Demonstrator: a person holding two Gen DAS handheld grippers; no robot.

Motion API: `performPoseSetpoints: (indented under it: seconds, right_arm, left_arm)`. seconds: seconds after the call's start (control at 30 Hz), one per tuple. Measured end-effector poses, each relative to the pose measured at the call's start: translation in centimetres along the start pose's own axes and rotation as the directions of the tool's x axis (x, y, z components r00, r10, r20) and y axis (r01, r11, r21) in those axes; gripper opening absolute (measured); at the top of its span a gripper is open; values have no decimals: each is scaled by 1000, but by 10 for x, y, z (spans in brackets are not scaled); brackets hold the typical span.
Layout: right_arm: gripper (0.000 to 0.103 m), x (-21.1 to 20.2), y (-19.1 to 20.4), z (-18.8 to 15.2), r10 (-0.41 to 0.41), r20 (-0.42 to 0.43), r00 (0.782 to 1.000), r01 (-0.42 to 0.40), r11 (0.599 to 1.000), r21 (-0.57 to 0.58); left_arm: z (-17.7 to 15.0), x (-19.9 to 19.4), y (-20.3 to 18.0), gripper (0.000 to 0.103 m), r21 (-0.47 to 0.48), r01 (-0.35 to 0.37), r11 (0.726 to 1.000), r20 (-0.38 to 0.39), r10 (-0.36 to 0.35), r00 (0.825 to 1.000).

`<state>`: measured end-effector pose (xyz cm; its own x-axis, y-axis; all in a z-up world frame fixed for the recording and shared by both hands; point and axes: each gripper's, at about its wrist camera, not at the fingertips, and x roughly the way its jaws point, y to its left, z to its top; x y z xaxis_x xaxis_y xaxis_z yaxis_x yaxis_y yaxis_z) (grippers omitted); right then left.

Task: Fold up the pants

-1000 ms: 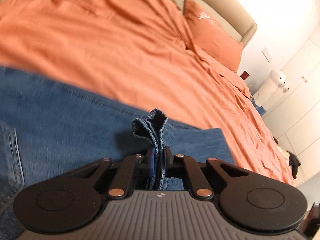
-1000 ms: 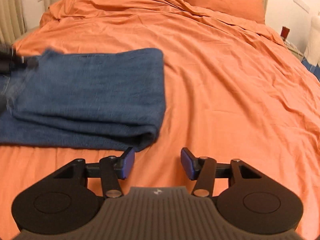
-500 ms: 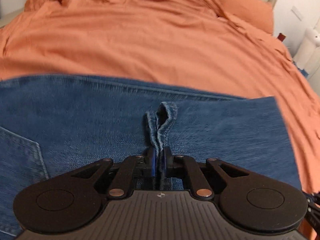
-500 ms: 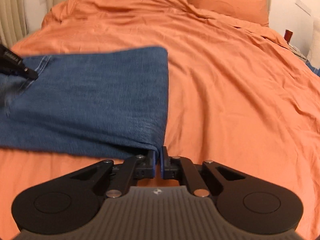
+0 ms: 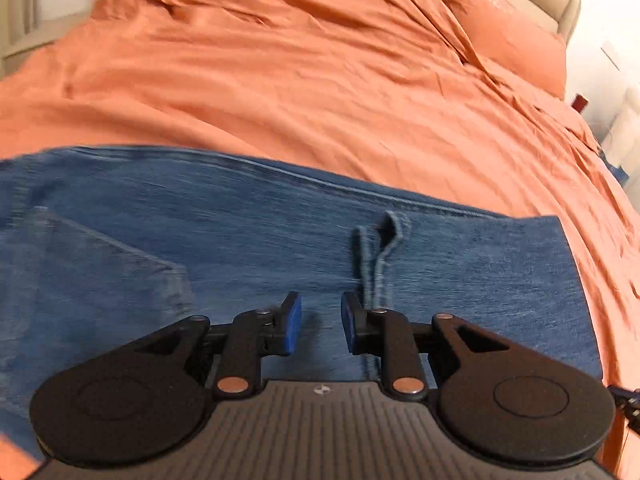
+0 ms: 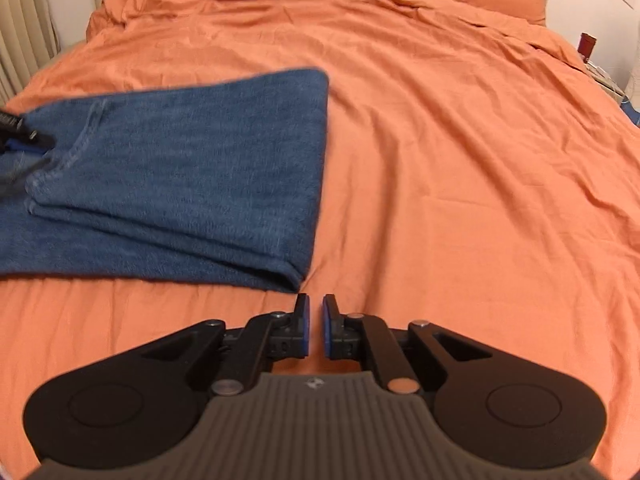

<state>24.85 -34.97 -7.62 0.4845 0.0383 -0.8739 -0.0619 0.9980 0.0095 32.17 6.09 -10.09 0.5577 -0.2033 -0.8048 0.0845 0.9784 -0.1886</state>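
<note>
Blue denim pants [image 6: 192, 168] lie folded in layers on the orange bed cover. In the left wrist view the pants [image 5: 240, 248] fill the lower half, with a back pocket at the left and a hem edge [image 5: 380, 256] sticking up just right of the fingers. My left gripper [image 5: 320, 326] is open right over the denim, holding nothing. My right gripper [image 6: 316, 330] has its jaws nearly together with a thin gap, empty, just off the pants' near right corner [image 6: 288, 276] over bare cover. The left gripper's tip [image 6: 20, 128] shows at the far left edge.
The orange bed cover [image 6: 460, 160] stretches right and far, with an orange pillow [image 5: 504, 44] against the beige headboard. A small dark red object [image 6: 587, 45] stands beside the bed at the right. A ribbed radiator or panel [image 6: 24, 32] is at the far left.
My left gripper opened and let go of the hem, which now lies on the pants. My right gripper, shut at the fold's corner half a second ago, has pulled back slightly with nothing in it.
</note>
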Motion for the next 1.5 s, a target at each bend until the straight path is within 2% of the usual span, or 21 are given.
performPoseSetpoints:
  seconds: [0.07, 0.13, 0.2, 0.3, 0.43, 0.5, 0.6, 0.73, 0.87, 0.93, 1.0, 1.07, 1.17, 1.27, 1.37, 1.4, 1.43, 1.5]
  right_arm:
    - [5, -9, 4, 6, 16, 25, 1000, -16, 1000, -10]
    - [5, -15, 14, 13, 25, 45, 999, -23, 998, -54]
    - [7, -20, 32, 21, 40, 66, 997, -31, 992, -121]
    - [12, -23, 63, 37, 82, 80, 993, -63, 974, -215]
    - [12, -21, 112, 60, 124, 71, 990, -94, 940, -327]
    - [12, -18, 137, 69, 133, 64, 989, -98, 916, -389]
    - [12, -10, 172, 83, 136, 49, 990, -98, 879, -466]
    - [12, 3, 207, 98, 131, 37, 991, -93, 849, -520]
    - [12, 21, 228, 111, 125, 19, 992, -96, 839, -536]
    - [12, 33, 234, 116, 114, 1, 993, -95, 837, -538]
    - [11, 46, 237, 118, 98, -28, 995, -98, 840, -533]
    - [11, 59, 237, 119, 85, -64, 994, -106, 844, -525]
    - [10, 76, 234, 113, 71, -145, 987, -137, 847, -513]
    - [11, 81, 230, 108, 77, -157, 985, -147, 850, -506]
    - [11, 81, 227, 108, 84, -161, 983, -154, 859, -489]
    - [11, 81, 226, 108, 87, -161, 983, -155, 860, -487]
    - [11, 81, 225, 108, 89, -161, 983, -157, 860, -485]
    - [11, 82, 223, 108, 92, -162, 983, -159, 863, -480]
  left_arm:
    - [-3, -19, 8, 31, 6, -38, 999, 29, 38, 999]
    - [-2, -38, 16, 43, 3, -90, 996, 59, 89, 994]
    - [-5, -59, 29, 50, -23, -122, 992, 91, 124, 988]
    - [-14, -85, 57, 60, -111, -158, 981, 134, 172, 976]
    - [-30, -105, 99, 77, -277, -203, 939, 173, 256, 951]
    - [-40, -110, 122, 77, -380, -218, 899, 174, 301, 938]
    - [-56, -115, 158, 85, -540, -186, 821, 175, 326, 929]
    - [-72, -111, 202, 88, -708, -50, 704, 190, 258, 947]
    - [-89, -89, 236, 88, -822, 90, 562, 216, 162, 963]
    - [-93, -76, 248, 88, -856, 150, 494, 238, 120, 964]
    - [-94, -64, 254, 88, -871, 178, 458, 250, 99, 963]
    - [-92, -53, 257, 88, -875, 182, 448, 246, 89, 965]
    - [-88, -42, 260, 88, -867, 196, 458, 260, 80, 962]
    - [-81, -32, 262, 83, -857, 213, 469, 278, 72, 958]
    - [-79, -30, 261, 69, -855, 212, 473, 285, 88, 954]
    - [-80, -31, 259, 59, -855, 198, 479, 280, 104, 954]
    - [-79, -33, 257, 50, -848, 183, 497, 275, 118, 954]
    - [-76, -39, 250, 39, -829, 155, 538, 274, 147, 950]
